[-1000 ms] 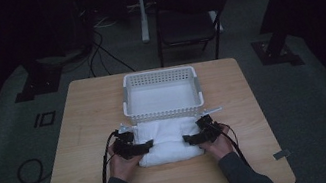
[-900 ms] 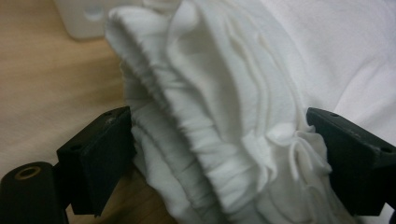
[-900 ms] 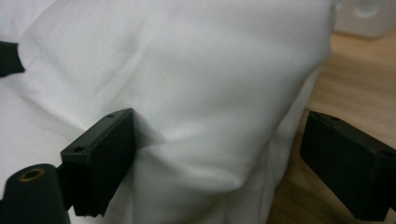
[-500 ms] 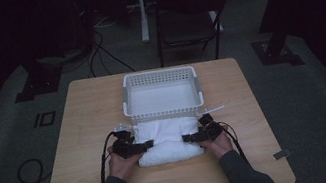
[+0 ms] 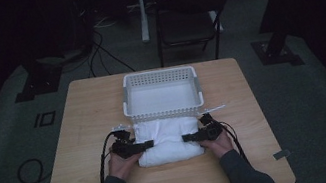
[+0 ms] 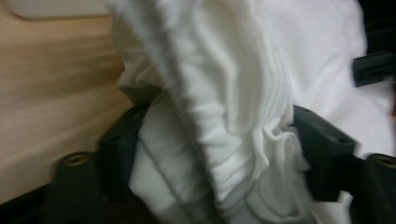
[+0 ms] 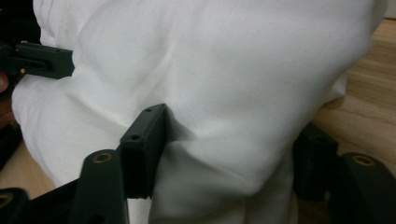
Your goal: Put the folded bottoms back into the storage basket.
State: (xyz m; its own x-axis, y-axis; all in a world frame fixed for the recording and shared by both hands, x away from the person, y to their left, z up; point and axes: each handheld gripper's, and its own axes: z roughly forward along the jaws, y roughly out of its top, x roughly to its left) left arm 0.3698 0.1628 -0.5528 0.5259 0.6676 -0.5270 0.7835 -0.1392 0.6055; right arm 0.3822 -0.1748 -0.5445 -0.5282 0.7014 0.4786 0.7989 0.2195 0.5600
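A folded white cloth (image 5: pixel 166 136) lies on the wooden table (image 5: pixel 84 115), just in front of a white basket (image 5: pixel 165 114). My left gripper (image 5: pixel 149 144) is at the cloth's left end and my right gripper (image 5: pixel 185 139) at its right end, both pointing inward. Both pairs of jaws have just been closing, with cloth between them. In the left gripper view, bunched folds of cloth (image 6: pixel 233 70) are pinched in the left gripper (image 6: pixel 219 154). In the right gripper view, the right gripper (image 7: pixel 229 149) presses a dent into the cloth (image 7: pixel 224 60).
The basket holds nothing that I can see and stands at the table's far middle. A dark chair (image 5: pixel 189 21) and cables (image 5: pixel 99 57) are on the floor beyond the table. Bare tabletop lies to the left and right of the hands.
Both pairs of jaws have narrowed onto the cloth's ends. The hands have stayed where they were, and the cloth has not shifted.
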